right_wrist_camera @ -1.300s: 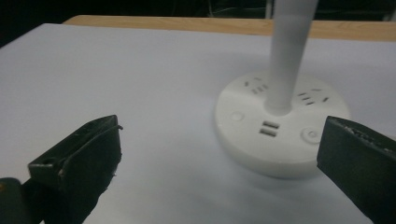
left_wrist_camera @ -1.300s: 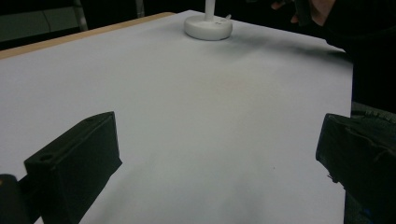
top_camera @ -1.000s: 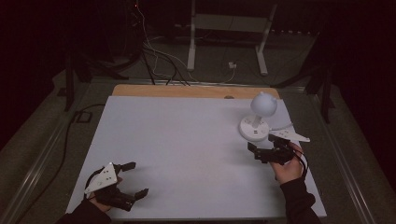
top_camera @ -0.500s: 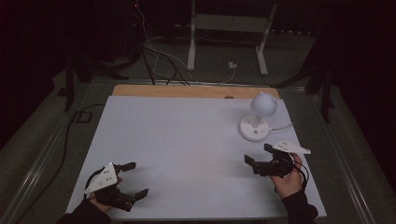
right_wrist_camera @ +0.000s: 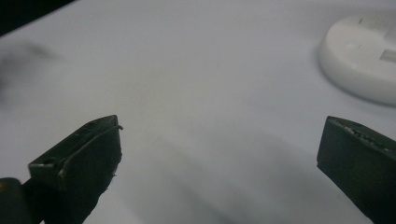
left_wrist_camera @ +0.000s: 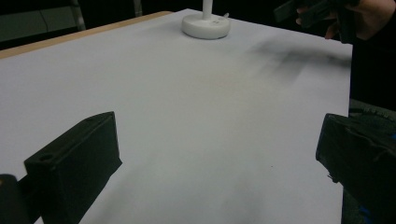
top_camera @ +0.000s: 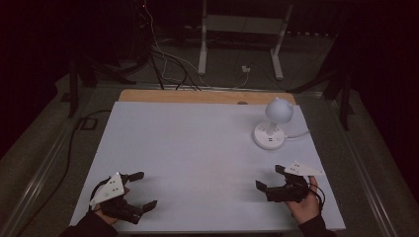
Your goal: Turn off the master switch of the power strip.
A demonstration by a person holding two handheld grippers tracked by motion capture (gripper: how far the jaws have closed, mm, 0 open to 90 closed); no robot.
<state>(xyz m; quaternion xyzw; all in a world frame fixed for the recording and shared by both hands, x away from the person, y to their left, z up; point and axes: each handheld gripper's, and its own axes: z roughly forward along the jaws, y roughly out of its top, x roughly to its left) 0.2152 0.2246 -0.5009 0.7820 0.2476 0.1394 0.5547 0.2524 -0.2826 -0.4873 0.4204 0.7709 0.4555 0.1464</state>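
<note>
Our right gripper (top_camera: 277,178) has pulled back from the lamp (top_camera: 273,124) over the last second: it was right at the base and now sits well short of it, jaws spread wide and empty, with the base off ahead of the right jaw in the right gripper view. Left gripper (top_camera: 142,189) hasn't moved, jaws also spread, nothing between them. We read this as contact with the lamp finished or broken off, not a grasp in progress.

A white-topped table (top_camera: 197,153) carries a white lamp (top_camera: 272,126) near its far right corner.
</note>
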